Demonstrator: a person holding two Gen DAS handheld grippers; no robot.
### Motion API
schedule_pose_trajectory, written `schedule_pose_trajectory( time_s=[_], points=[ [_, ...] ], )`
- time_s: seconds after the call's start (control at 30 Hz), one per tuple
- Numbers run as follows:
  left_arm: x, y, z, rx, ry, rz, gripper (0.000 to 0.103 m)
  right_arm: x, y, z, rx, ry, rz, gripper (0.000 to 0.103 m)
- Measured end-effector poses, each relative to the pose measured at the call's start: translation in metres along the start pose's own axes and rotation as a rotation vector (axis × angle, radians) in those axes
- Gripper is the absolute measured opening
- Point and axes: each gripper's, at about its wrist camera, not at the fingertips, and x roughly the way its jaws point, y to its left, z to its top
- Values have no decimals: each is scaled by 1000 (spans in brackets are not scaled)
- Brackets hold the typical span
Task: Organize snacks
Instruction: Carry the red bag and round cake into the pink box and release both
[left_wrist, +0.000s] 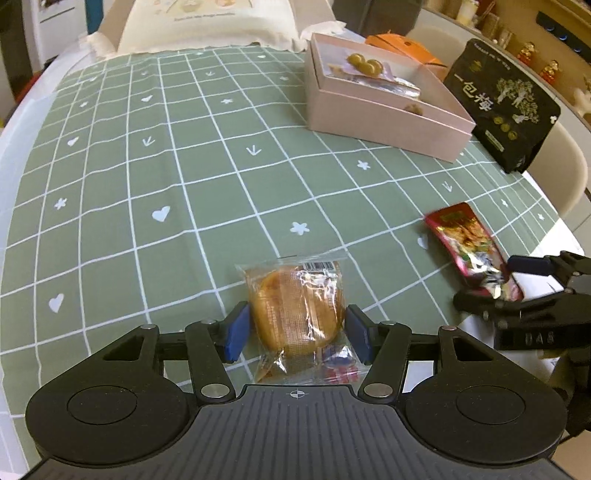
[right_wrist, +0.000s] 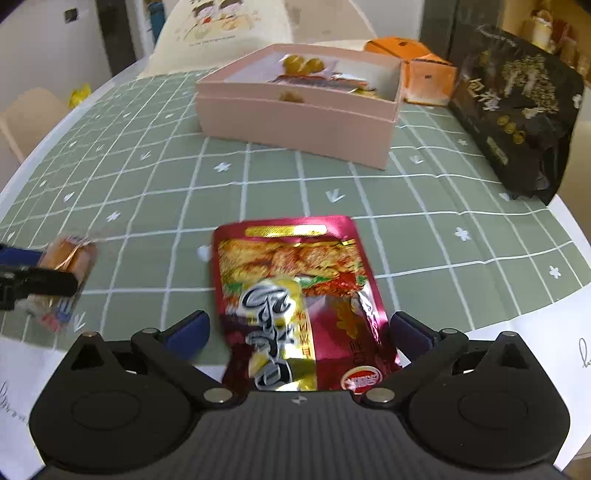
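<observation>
So the left claw (left_wrist: 297, 328) has its blue pads on either side of a clear-wrapped cake (left_wrist: 295, 314) lying on the green checked cloth (left_wrist: 147, 177) near the front edge of the surface, pads right up against the wrapper but I can't tell if it's actually squeezing. Over on the right, the right claw (right_wrist: 299, 332) sits with its jaws apart around the near end of a shiny red snack pouch (right_wrist: 295, 280). Further back there's a pink box (left_wrist: 376, 118) with a few snacks already inside, plus a black bag (left_wrist: 506, 107) and an orange box (right_wrist: 417, 70) beside it.
</observation>
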Motion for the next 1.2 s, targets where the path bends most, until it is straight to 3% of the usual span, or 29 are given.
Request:
schedule_pose_trajectory(
  time_s=[0.23,0.37,0.5,0.6,0.67,0.73,0.77,0.8,0.97,1.2],
  points=[
    [0,-4,-1,19,-2,4,63,-27,15,-2,-34,-21,202,97],
    [0,-4,-1,20,-3,4,63,-34,9,15,75,-82,126,97],
    [0,-4,-2,20,-9,3,63,-11,2,28,146,-22,94,97],
    [-1,-4,-3,19,-14,1,63,5,6,26,145,27,99,97],
    [-1,-3,-3,19,-16,-1,63,6,17,23,103,8,59,97],
    [-1,-4,-3,17,-16,0,63,1,30,18,52,0,25,86],
    [-1,-4,-3,18,-16,0,63,-1,36,17,25,-6,20,73],
    [-1,-4,-3,17,-15,0,63,-5,42,16,-9,-8,14,68],
    [-1,-4,-3,21,-15,-1,64,-23,41,15,-28,-8,44,61],
    [-1,-4,0,9,0,7,61,-64,20,22,43,-81,47,60]
  ],
)
